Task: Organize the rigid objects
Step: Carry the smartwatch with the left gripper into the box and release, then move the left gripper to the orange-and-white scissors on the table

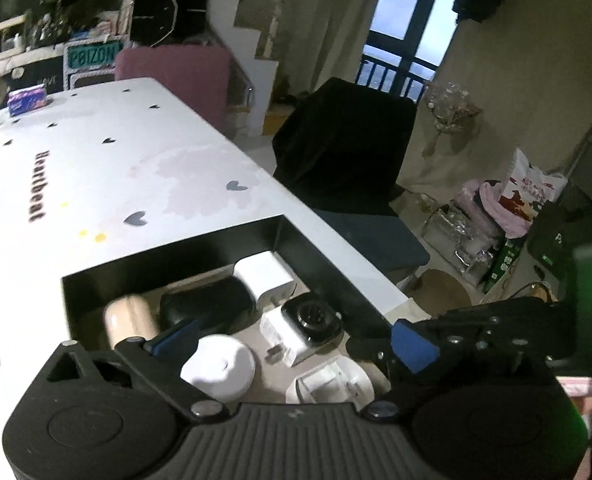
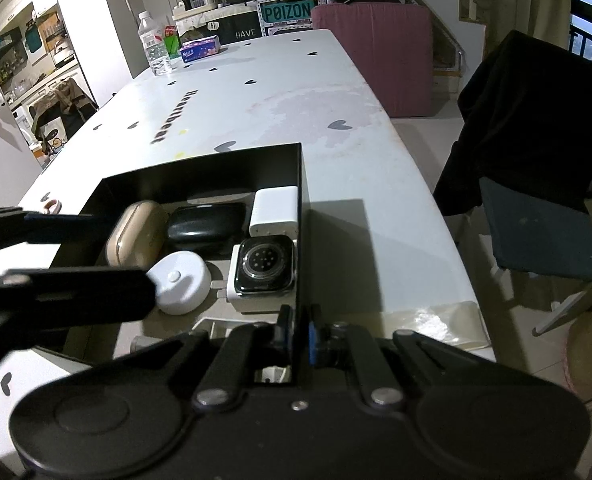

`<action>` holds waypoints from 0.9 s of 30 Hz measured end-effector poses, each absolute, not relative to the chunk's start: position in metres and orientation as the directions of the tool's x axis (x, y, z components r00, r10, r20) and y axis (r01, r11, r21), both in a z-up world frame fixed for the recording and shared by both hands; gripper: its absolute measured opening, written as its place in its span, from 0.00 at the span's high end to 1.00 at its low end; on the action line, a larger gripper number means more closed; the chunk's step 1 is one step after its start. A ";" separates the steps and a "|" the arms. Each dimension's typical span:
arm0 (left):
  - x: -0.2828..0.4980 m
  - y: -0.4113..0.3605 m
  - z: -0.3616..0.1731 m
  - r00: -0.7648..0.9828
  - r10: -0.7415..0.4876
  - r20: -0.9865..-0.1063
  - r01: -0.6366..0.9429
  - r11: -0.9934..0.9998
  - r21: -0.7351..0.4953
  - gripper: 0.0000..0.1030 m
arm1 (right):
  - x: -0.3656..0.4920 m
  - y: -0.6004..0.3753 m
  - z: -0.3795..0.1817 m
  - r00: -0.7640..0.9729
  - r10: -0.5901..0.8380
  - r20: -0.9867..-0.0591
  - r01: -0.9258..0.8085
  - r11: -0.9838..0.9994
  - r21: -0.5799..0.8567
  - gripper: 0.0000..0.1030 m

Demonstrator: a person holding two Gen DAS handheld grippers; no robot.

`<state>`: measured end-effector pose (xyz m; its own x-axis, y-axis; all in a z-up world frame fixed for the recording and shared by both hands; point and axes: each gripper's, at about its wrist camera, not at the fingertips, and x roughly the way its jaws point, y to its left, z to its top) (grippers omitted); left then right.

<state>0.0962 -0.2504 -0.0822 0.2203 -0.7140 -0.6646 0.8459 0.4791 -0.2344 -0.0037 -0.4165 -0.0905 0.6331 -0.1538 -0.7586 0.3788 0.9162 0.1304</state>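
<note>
White charger (image 2: 272, 374) mostly hidden behind right gripper (image 2: 297, 340).

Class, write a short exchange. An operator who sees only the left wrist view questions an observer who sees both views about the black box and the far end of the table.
Operator: Is anything gripping the black box?
Observer: Yes. The right hand-held gripper is shut on the box's right wall, near the front corner.
Operator: What stands beside the tissue pack? My view cuts off there.
Observer: A clear water bottle stands upright to the left of the pack.
</note>
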 end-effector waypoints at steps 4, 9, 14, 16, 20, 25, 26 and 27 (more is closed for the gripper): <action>0.095 -0.240 -0.078 0.219 -0.711 -0.669 0.839 0.487 -0.243 0.00 | -0.004 -0.417 -0.091 0.633 -0.154 -0.759 0.379 0.916 0.131 0.92; 0.091 -0.226 -0.072 0.217 -0.729 -0.650 0.833 0.485 -0.266 0.00 | -0.004 -0.417 -0.091 0.632 -0.154 -0.760 0.378 0.917 0.129 0.92; 0.087 -0.213 -0.068 0.238 -0.732 -0.638 0.824 0.500 -0.267 0.00 | -0.004 -0.417 -0.091 0.631 -0.155 -0.760 0.379 0.917 0.127 0.92; 0.087 -0.206 -0.066 0.253 -0.734 -0.630 0.820 0.508 -0.263 0.00 | -0.004 -0.417 -0.091 0.631 -0.155 -0.760 0.380 0.916 0.128 0.92; 0.094 -0.191 -0.063 0.309 -0.731 -0.609 0.813 0.535 -0.230 0.00 | -0.003 -0.417 -0.092 0.628 -0.160 -0.762 0.385 0.915 0.125 0.92; 0.117 -0.167 -0.063 0.418 -0.683 -0.599 0.766 0.619 -0.172 0.00 | -0.003 -0.416 -0.091 0.631 -0.165 -0.758 0.384 0.915 0.120 0.93; 0.123 -0.161 -0.064 0.434 -0.673 -0.600 0.752 0.637 -0.170 0.00 | -0.003 -0.416 -0.091 0.631 -0.166 -0.758 0.385 0.915 0.119 0.93; 0.128 -0.155 -0.065 0.450 -0.661 -0.601 0.736 0.655 -0.170 0.00 | -0.003 -0.416 -0.091 0.631 -0.166 -0.758 0.385 0.915 0.120 0.93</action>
